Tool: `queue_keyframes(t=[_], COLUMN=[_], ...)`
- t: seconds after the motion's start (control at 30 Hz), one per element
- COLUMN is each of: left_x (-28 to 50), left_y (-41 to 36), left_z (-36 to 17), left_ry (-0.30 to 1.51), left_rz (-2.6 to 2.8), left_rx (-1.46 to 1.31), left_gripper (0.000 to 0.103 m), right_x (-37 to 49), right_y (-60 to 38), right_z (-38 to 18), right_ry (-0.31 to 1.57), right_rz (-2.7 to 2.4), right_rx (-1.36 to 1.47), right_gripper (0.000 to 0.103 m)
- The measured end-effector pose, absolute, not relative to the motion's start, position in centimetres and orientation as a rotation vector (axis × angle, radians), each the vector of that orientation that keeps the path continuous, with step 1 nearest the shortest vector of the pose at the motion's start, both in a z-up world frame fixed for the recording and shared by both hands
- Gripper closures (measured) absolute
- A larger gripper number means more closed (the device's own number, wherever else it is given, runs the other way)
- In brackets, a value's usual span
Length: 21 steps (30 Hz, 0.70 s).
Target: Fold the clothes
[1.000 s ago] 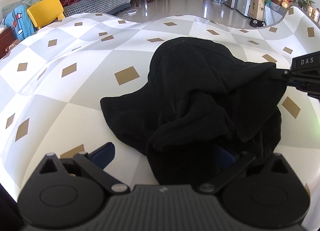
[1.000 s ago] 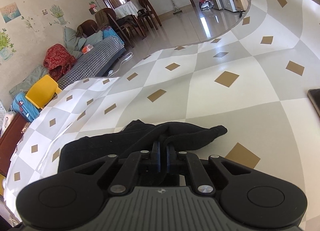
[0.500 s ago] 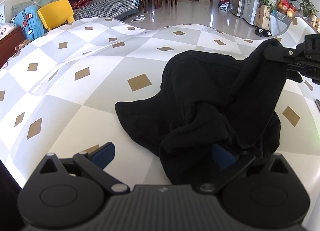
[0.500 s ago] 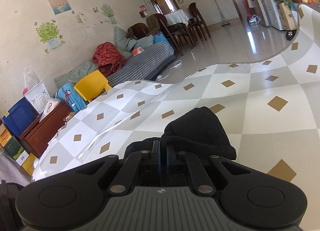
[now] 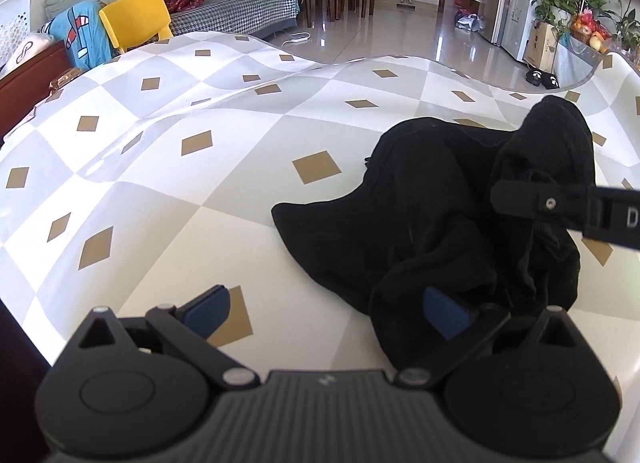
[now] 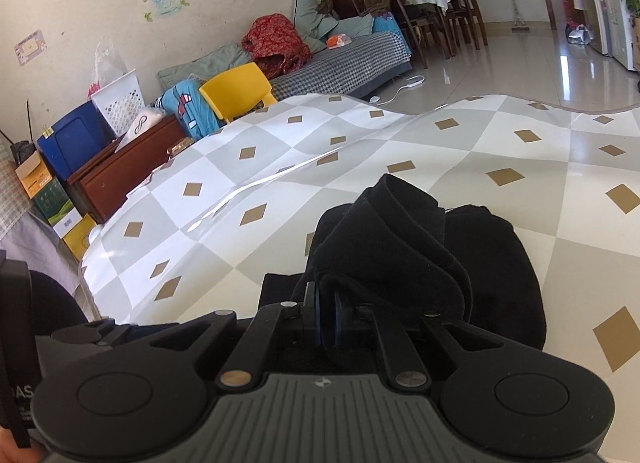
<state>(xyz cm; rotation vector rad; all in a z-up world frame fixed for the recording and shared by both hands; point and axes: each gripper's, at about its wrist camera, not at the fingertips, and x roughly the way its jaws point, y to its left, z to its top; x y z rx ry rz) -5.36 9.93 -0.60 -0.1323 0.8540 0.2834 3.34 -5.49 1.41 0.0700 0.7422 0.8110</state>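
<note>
Black garment lies crumpled on the counter, which is covered in a diamond-patterned cloth; no clear long axis shows. One thick fold is lifted, pinched between the nearly closed fingers of the right gripper. The left gripper hangs with fingers spread wide, its right blue pad against the fabric's near edge.
</note>
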Motion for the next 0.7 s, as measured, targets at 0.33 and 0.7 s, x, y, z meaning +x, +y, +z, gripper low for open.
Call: queue_keyframes(t=[0.33, 0.7], left_x=[-5.7, -5.9], left_y=[11.3, 12.4], left_z=[-0.6, 0.3], left_ry=[0.852, 0.819], left_rz=[0.314, 0.343], left_rx=[-0.163, -0.226], left_gripper=[0.0, 0.0], right_x=[3.4, 3.7], right_y=[-4.3, -4.9], right_z=[-0.7, -1.1], right_ry=[0.798, 0.795], right_rz=[0.8, 0.79], right_rx=[0.024, 0.04], right_gripper=[0.092, 0.083])
